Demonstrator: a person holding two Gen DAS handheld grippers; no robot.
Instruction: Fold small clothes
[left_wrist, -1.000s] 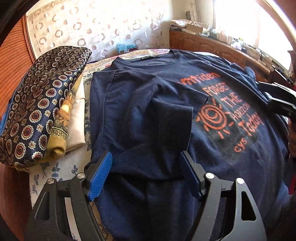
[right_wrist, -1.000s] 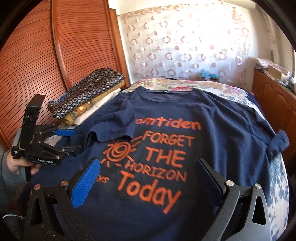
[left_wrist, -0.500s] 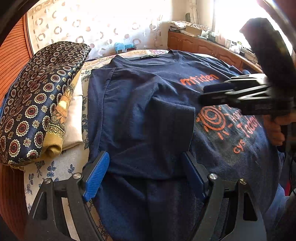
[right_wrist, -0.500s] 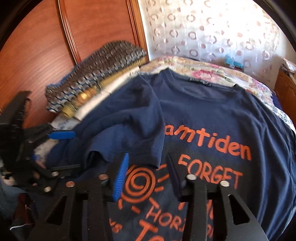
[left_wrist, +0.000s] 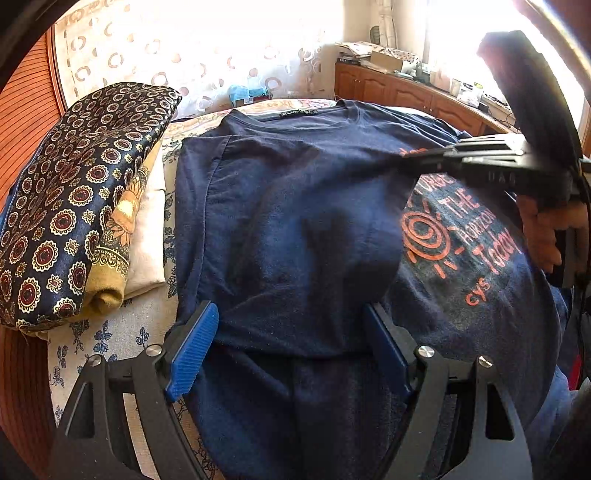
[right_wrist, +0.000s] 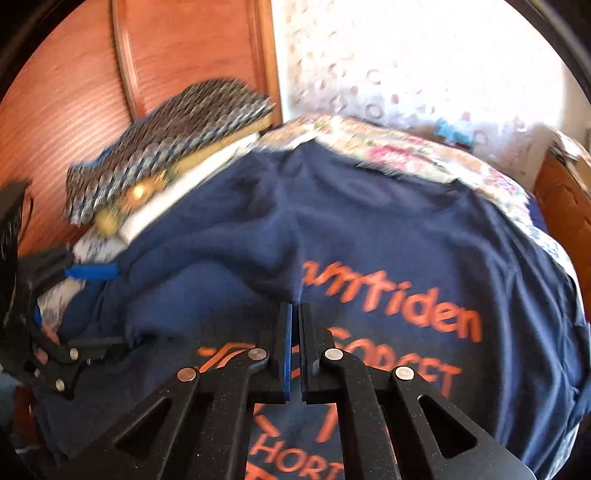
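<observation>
Right gripper (right_wrist: 294, 314) closing jaws, now pinching folded sleeve edge of navy T-shirt (right_wrist: 388, 236). Left gripper (left_wrist: 288, 332) hanging wide open over shirt hem, holding nothing.

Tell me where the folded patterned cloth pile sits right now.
In the left wrist view the folded patterned cloth pile lies at the bed's left edge, beside the navy T-shirt, against the wooden wardrobe.

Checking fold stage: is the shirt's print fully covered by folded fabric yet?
No. On the shirt, the orange print shows bare beside the folded-over sleeve.
</observation>
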